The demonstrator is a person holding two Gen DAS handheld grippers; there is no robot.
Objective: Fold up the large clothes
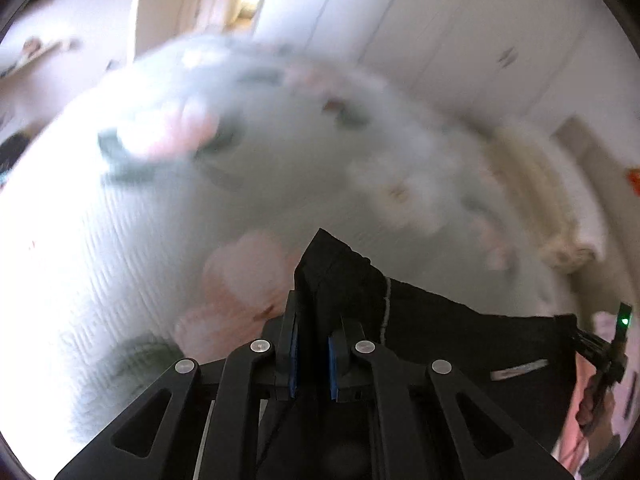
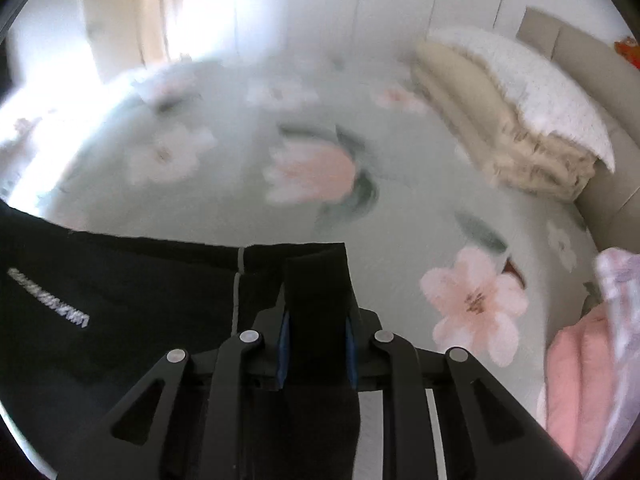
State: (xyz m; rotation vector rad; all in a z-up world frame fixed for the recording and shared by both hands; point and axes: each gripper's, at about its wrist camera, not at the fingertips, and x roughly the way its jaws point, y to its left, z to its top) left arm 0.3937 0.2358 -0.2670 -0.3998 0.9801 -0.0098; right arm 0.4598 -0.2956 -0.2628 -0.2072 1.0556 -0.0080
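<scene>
A large black garment (image 1: pixel 440 332) with a small white label hangs stretched between my two grippers above a bed. My left gripper (image 1: pixel 314 344) is shut on one top corner of it. My right gripper (image 2: pixel 316 340) is shut on the other top corner of the black garment (image 2: pixel 120 300), which runs off to the left with white lettering on it. The right gripper (image 1: pixel 600 356) also shows at the far right of the left wrist view, holding the cloth's far end. Both views are motion-blurred.
The bed (image 2: pixel 240 128) has a pale green cover with pink flowers. A folded cream blanket (image 2: pixel 500 132) and a white pillow (image 2: pixel 540 92) lie at its head. Pink folded clothes (image 2: pixel 580 380) lie at the right. White wardrobe doors (image 2: pixel 400 0) stand behind.
</scene>
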